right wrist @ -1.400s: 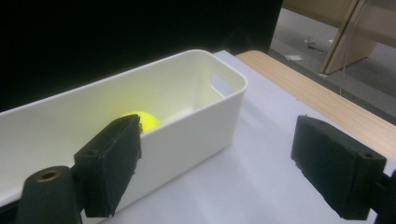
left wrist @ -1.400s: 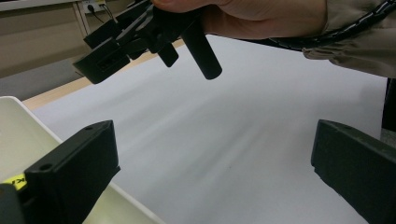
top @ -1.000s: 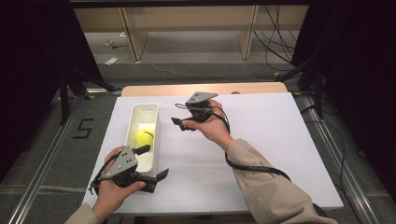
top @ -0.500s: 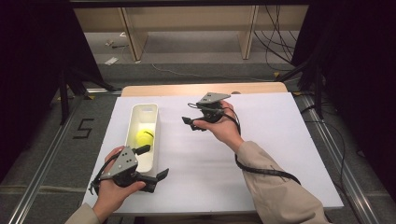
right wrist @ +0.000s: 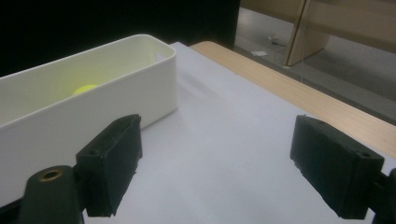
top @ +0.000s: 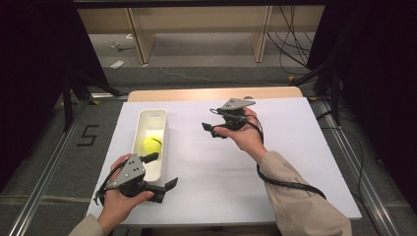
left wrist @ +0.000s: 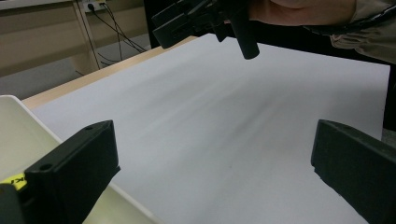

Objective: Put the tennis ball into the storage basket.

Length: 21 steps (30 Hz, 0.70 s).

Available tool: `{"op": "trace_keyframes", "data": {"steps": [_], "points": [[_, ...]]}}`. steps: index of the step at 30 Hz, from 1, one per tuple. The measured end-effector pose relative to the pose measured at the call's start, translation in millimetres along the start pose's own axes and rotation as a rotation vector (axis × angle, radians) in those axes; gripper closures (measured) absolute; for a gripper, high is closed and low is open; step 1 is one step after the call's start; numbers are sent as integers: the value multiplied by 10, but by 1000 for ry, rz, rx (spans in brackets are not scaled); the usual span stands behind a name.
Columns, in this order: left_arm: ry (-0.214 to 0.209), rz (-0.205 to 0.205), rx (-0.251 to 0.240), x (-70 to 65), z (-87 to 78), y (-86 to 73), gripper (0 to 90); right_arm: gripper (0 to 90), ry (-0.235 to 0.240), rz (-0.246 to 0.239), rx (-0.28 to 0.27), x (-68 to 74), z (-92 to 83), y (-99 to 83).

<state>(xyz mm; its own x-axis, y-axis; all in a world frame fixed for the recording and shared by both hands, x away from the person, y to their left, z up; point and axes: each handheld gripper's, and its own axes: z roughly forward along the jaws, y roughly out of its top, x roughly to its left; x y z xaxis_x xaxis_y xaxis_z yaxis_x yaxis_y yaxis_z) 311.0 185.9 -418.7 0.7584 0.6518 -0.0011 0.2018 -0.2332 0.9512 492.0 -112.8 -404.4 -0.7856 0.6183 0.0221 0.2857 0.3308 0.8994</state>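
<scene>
A white oblong bin (top: 152, 112) stands on the left of the white table sheet (top: 275, 147), with a yellow-green ball (top: 149, 143) inside it. My left gripper (top: 164, 170) lies low by the bin's near end, jaws wide apart and nothing between them. In the left gripper view the left gripper (left wrist: 212, 163) frames bare sheet, with the bin's corner (left wrist: 18, 130) beside its left jaw. My right gripper (top: 209, 119) hovers over the table's middle, pointing at the bin, open and holding nothing. The right gripper view shows the right gripper (right wrist: 215, 163), the bin's wall (right wrist: 116, 88) and the ball (right wrist: 84, 88).
A wooden table edge (top: 216, 93) runs along the back of the sheet. Beyond it are wooden furniture legs (top: 140, 44) and cables (top: 290, 29) on the floor. Metal rails (top: 49, 162) flank the table. The other hand's gripper (left wrist: 205, 18) hangs at the top of the left gripper view.
My right hand and its gripper have drifted to the right, away from the bin. The left hand has stayed where it was.
</scene>
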Motion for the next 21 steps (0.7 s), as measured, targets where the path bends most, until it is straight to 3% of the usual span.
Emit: {"op": "trace_keyframes", "data": {"steps": [21], "points": [[1,-1,1,1,2,0,3,179,-40,31,4,-160,-257,-186]]}}
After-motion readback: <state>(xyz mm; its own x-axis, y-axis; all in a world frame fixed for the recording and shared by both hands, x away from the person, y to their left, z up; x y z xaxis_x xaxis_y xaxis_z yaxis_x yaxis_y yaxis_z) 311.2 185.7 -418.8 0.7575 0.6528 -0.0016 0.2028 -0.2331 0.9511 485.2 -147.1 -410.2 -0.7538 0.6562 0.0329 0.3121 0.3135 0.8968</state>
